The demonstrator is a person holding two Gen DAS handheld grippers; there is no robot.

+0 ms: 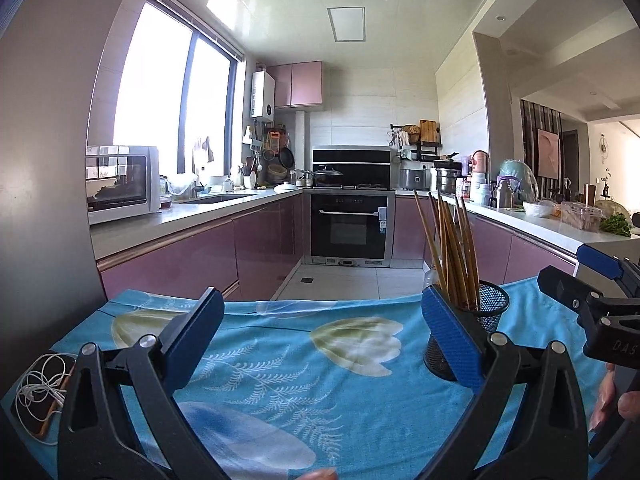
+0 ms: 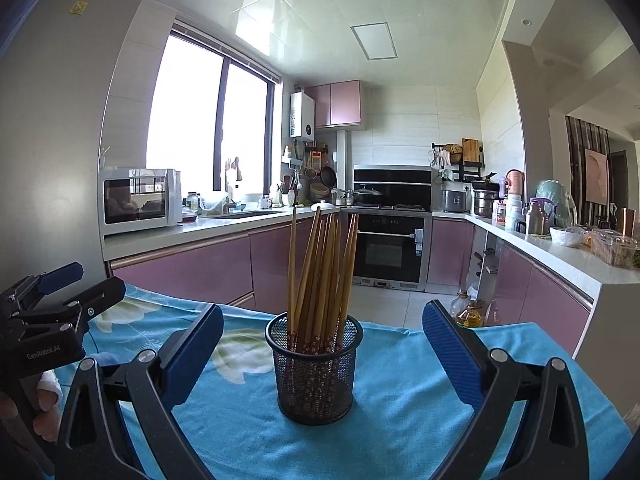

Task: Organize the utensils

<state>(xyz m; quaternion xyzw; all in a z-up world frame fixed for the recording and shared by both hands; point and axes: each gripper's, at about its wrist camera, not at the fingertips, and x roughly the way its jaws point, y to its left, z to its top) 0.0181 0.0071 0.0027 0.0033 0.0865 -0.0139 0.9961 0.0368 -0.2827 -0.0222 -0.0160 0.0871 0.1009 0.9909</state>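
Both my tongs sit closest to the lens, released, nothing between the blue pads: right gripper [image 2: 322,344] spread wide w/ the mesh cup [image 2: 314,372] standing upright beyond the pads, centred in the gap but untouched; left gripper [image 1: 322,334] likewise gaping over bare cloth. Chopsticks [image 2: 322,276] are all in that black wire cup, a fanned bundle leaning slightly, patterned ends down. From the left wrist view the cup [image 1: 490,320] is off to the right, partly behind my right-hand pad.

Around it: phone w/ tangled white earphones [image 1: 42,390] at the cloth's near left edge, well apart from the cup. Oil bottles [image 2: 468,314] on the floor beyond the table's far right corner, only tops visible. My fingers [image 1: 606,396] show at the frame edge, cut off.

Surface is a table under a turquoise floral cloth [image 2: 400,400], a bit rumpled. Room behind: kitchen w/ pink cabinets, microwave [image 2: 140,200] on the left counter, built-in oven [image 2: 390,248] at the back, crowded right counter; small stuff there too far to make out.
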